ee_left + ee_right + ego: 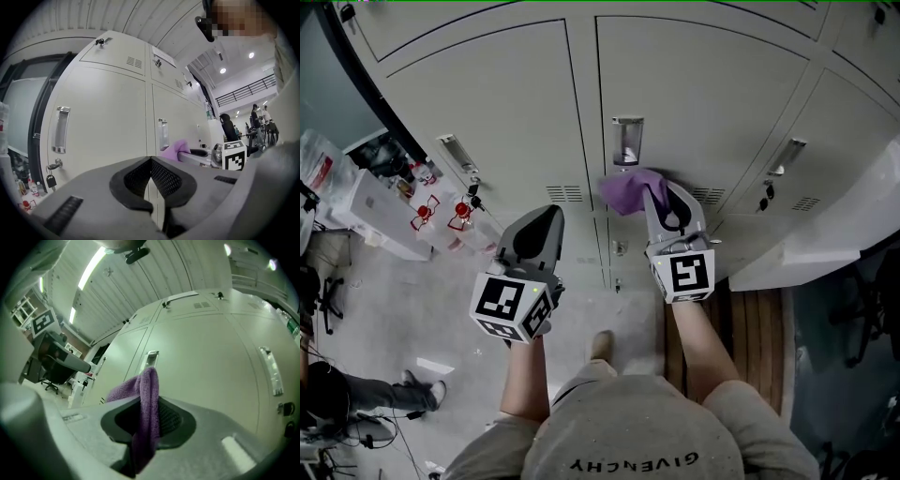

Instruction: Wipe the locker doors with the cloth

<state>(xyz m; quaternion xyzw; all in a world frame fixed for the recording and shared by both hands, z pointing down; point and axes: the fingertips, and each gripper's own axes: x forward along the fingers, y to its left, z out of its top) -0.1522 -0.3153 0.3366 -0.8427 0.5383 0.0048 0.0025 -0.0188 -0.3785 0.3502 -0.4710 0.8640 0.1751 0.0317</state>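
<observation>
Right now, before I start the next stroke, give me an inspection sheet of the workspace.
Surface: locker doors shut, grey, no marks visible.
Job's things: purple cloth held just below the middle door's handle; contact with the door cannot be told.
Clutter: bottles on the floor by the left locker; padlock hanging from that locker's door.
Grippers: right gripper shut on the cloth; left gripper shut, empty, back from the doors.
Cables: thin cables on the floor, far left.
Surroundings: seated person's legs at left; wooden floor strip at right.
</observation>
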